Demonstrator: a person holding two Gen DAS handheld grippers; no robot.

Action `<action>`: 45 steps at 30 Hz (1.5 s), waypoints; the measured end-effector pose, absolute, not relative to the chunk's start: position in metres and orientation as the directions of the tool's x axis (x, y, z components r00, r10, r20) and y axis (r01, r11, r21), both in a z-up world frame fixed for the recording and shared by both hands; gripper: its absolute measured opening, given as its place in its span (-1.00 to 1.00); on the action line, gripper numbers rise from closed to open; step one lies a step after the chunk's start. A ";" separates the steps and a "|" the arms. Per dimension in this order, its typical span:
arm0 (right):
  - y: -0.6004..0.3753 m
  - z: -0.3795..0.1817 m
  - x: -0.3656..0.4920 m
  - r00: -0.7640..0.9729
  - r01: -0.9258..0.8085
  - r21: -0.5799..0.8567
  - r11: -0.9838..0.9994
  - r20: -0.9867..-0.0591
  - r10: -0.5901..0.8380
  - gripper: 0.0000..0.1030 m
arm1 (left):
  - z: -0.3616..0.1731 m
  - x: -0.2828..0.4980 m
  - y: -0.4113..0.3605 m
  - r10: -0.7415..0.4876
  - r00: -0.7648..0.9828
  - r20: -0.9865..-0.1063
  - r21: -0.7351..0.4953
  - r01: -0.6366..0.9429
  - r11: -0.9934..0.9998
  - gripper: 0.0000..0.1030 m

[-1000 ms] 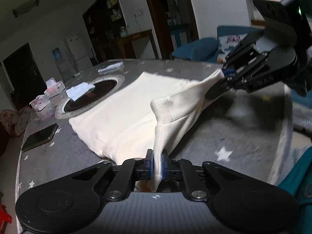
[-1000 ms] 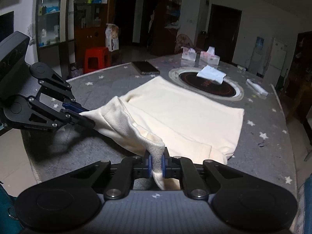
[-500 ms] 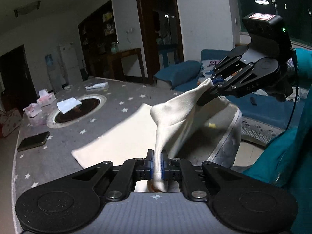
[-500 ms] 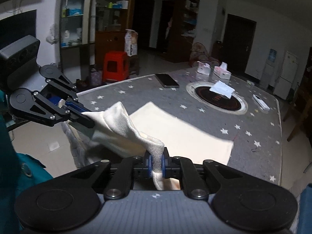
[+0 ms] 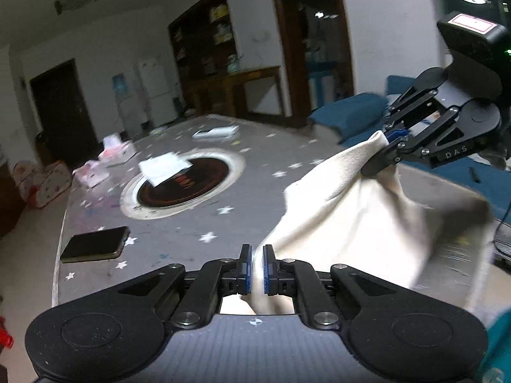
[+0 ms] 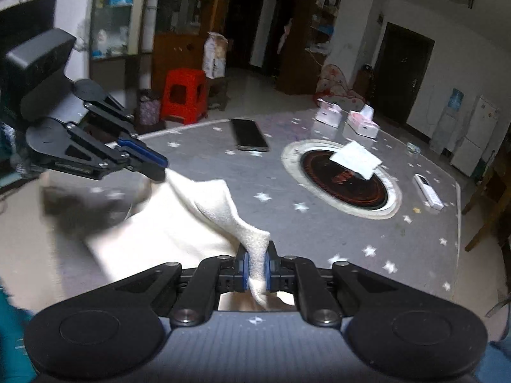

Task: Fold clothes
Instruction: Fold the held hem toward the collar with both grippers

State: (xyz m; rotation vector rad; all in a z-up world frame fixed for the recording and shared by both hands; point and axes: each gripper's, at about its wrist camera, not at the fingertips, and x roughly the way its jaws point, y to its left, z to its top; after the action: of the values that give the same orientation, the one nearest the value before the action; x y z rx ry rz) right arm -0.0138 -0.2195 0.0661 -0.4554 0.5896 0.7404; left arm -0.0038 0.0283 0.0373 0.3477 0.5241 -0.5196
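we have the cream garment (image 5: 357,210) lifted off the desk (image 5: 179,223), left claw (image 5: 255,269) and right claw (image 6: 255,266) each clamped on a corner; no fold laid yet, we judge.

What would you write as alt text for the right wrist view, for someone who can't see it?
Two handheld grippers hold a cream garment lifted above a grey star-patterned table: the right gripper pinches it in the foreground, the left gripper grips another part at left. Behind lie a phone, a round black cooktop with a white cloth, and tissue boxes.
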 end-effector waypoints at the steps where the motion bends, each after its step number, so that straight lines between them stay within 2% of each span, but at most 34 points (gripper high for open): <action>1: -0.216 0.060 0.001 0.593 -0.730 -0.180 0.660 -0.647 0.479 -0.85 | 0.030 0.007 0.028 -0.353 0.746 -0.565 0.192 0.535 0.823 -0.86; 5: -0.207 0.027 0.038 0.583 -0.717 -0.159 0.679 -0.670 0.459 -0.76 | -0.006 0.044 0.031 -0.262 0.718 -0.645 0.170 0.469 0.867 -0.87; 11: -0.219 0.003 0.045 0.576 -0.673 -0.080 0.736 -0.680 0.453 -0.64 | -0.001 0.035 0.049 -0.332 0.700 -0.632 0.039 0.456 0.889 -0.79; 13: -0.223 -0.004 0.047 0.574 -0.656 -0.054 0.753 -0.684 0.451 -0.63 | 0.003 0.030 0.050 -0.369 0.688 -0.625 -0.004 0.469 0.883 -0.41; 15: -0.227 -0.012 0.049 0.571 -0.638 -0.028 0.769 -0.687 0.449 -0.63 | 0.001 0.027 0.042 -0.376 0.679 -0.631 0.010 0.491 0.871 -0.21; 16: -0.228 -0.015 0.050 0.569 -0.631 -0.016 0.776 -0.689 0.449 -0.63 | -0.002 0.026 0.037 -0.371 0.674 -0.638 0.026 0.501 0.865 -0.20; 20: -0.229 -0.016 0.051 0.564 -0.620 0.005 0.785 -0.692 0.450 -0.63 | -0.017 0.029 0.021 -0.357 0.649 -0.672 0.057 0.525 0.849 -0.21; 22: -0.229 -0.016 0.050 0.566 -0.616 0.008 0.788 -0.691 0.450 -0.63 | -0.023 0.031 0.018 -0.357 0.639 -0.682 0.055 0.531 0.846 -0.29; 23: -0.228 -0.016 0.049 0.567 -0.614 0.009 0.789 -0.691 0.449 -0.65 | -0.025 0.033 0.017 -0.363 0.633 -0.684 0.047 0.534 0.844 -0.43; 24: -0.228 -0.016 0.049 0.568 -0.612 0.008 0.791 -0.691 0.448 -0.68 | -0.025 0.034 0.018 -0.371 0.628 -0.684 0.034 0.535 0.844 -0.78; 25: -0.228 -0.016 0.049 0.569 -0.611 0.008 0.792 -0.691 0.446 -0.79 | -0.024 0.034 0.018 -0.371 0.631 -0.682 0.031 0.531 0.847 -0.83; 32: -0.223 0.010 0.044 0.640 -0.607 -0.051 0.793 -0.624 0.449 -0.85 | 0.014 0.019 0.038 -0.302 0.775 -0.555 0.088 0.416 0.905 -0.87; 38: -0.196 -0.021 0.069 0.629 -0.601 -0.064 0.797 -0.653 0.422 -0.81 | -0.022 0.038 0.034 -0.142 0.794 -0.591 0.192 0.309 0.932 -0.87; 40: -0.194 -0.027 0.072 0.632 -0.593 -0.067 0.802 -0.655 0.413 -0.78 | -0.031 0.043 0.033 -0.121 0.787 -0.605 0.191 0.291 0.937 -0.86; 42: -0.195 -0.026 0.072 0.641 -0.583 -0.066 0.810 -0.649 0.410 -0.62 | -0.035 0.047 0.034 -0.112 0.780 -0.616 0.181 0.279 0.943 -0.86; 45: -0.208 -0.014 0.070 0.659 -0.560 -0.056 0.827 -0.635 0.403 -0.55 | -0.033 0.047 0.038 -0.115 0.776 -0.620 0.167 0.275 0.947 -0.81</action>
State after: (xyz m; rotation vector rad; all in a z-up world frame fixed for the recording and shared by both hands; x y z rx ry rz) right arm 0.0696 -0.2081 -0.0139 -0.2569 0.6513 0.5519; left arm 0.0475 0.0380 -0.0334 0.2561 0.6505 -0.2136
